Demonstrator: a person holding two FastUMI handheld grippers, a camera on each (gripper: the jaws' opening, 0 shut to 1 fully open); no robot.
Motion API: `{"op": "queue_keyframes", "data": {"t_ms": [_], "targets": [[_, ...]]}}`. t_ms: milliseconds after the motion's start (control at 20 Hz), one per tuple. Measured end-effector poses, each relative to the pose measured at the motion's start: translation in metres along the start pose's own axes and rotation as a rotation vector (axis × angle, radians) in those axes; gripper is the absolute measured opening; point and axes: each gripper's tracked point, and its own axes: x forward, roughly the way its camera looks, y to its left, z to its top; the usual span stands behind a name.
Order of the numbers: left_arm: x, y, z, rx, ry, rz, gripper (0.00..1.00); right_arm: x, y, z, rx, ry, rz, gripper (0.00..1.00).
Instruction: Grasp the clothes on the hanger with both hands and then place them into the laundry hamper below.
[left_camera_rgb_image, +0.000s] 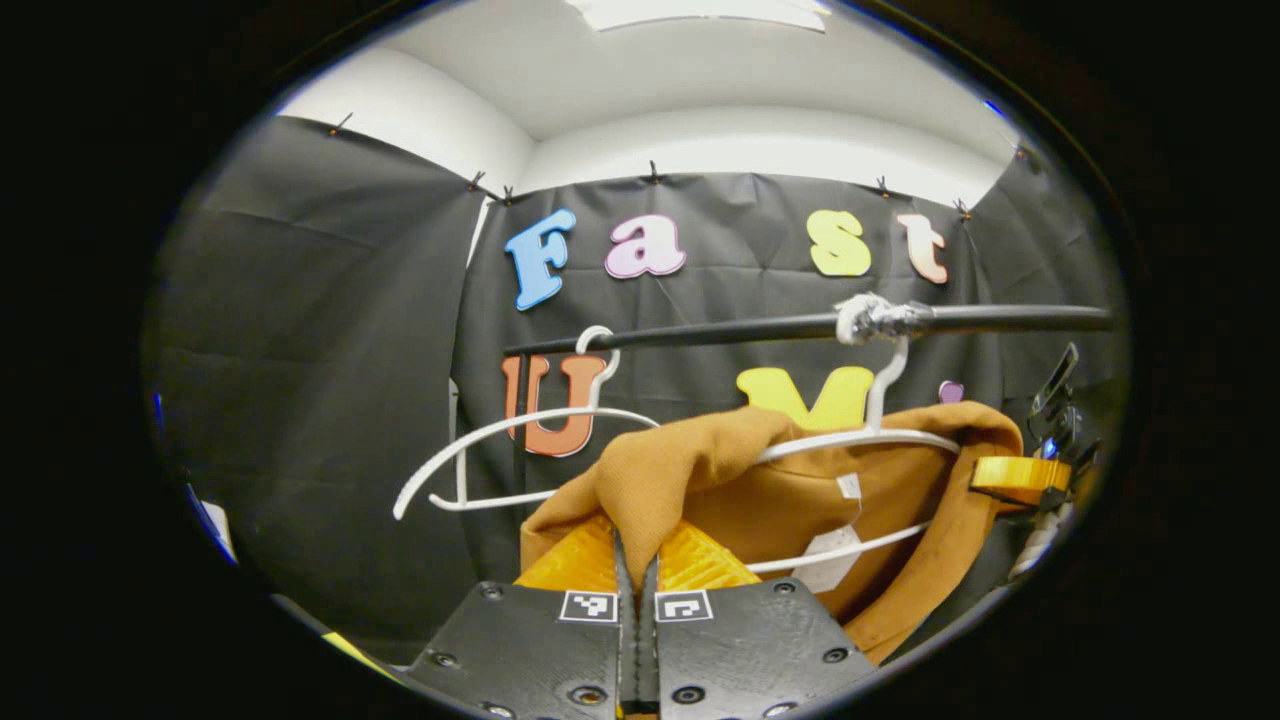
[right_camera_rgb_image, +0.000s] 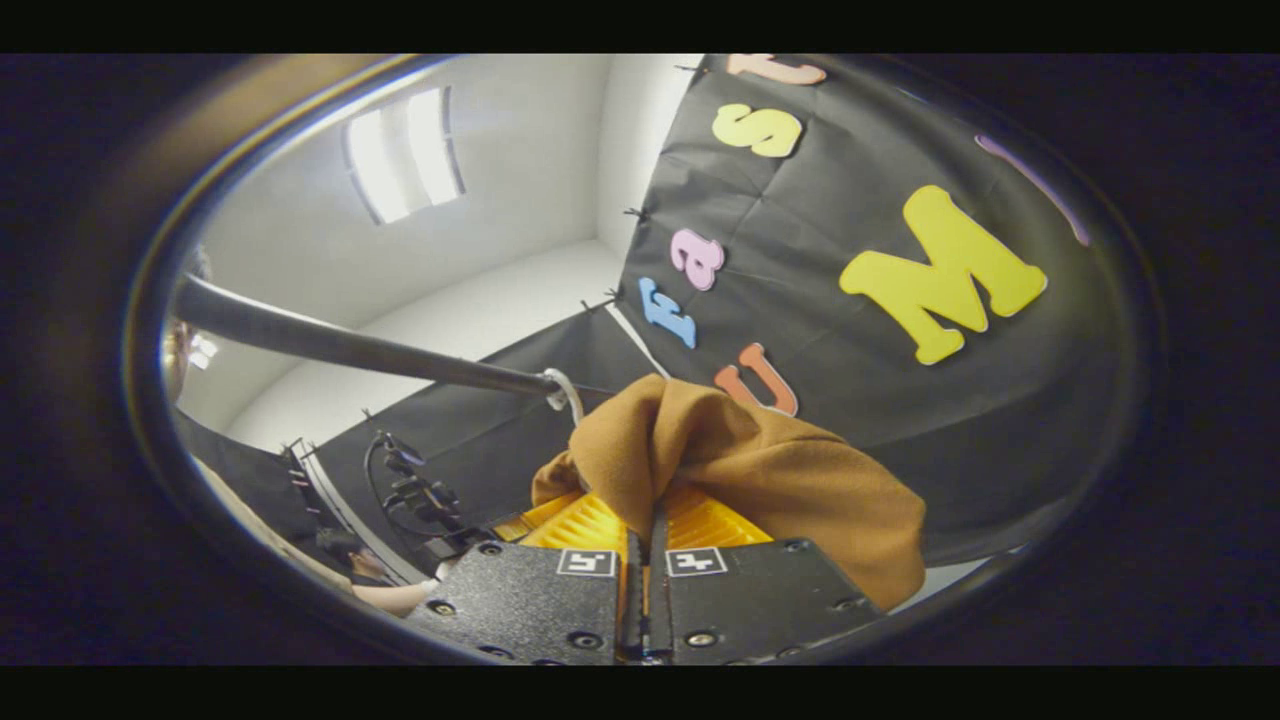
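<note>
**Both grippers clamped on the brown garment at the rail**

Left gripper view: left gripper low at centre, jaws drawn together and pinching a raised fold of the brown garment between both fingers. Garment draped over a white hanger just beyond the fingers, bunched up toward the near left, collar opening with a pale label facing the camera. Hanger hook looped over a dark horizontal rail, at a spot wrapped in pale tape. Second white hanger, bare, hooked on the same rail farther left, tilted. Right gripper seen at the far right edge, touching the garment's right shoulder; jaw state not readable from this side.

Right gripper view: right gripper low at centre, jaws pressed together on a peaked bunch of the same brown cloth, fabric rising between both fingers and spilling down to the right. Dark rail running from upper left toward the cloth, a white hanger hook curled around its near end, just beside the fabric's top. Left gripper's body and cables at lower left, with part of a hand below it. Ceiling light panel at upper left.
</note>
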Motion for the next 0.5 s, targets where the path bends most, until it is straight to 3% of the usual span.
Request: {"op": "queue_keyframes", "data": {"t_ms": [200, 400, 500], "targets": [[0.015, 0.033, 0.024, -0.008, -0.019, 0.04, 0.01, -0.003, 0.0, 0.047, 0.078, -0.141, 0.026, 0.05], [0.022, 0.046, 0.037, 0.019, -0.019, 0.04, 0.0, -0.008, -0.015, 0.07, 0.1, -0.225, -0.014, 0.04], [0.025, 0.041, 0.04, 0.069, -0.017, 0.031, 0.0, -0.006, -0.025, 0.075, 0.04, -0.239, -0.067, 0.04]]}}
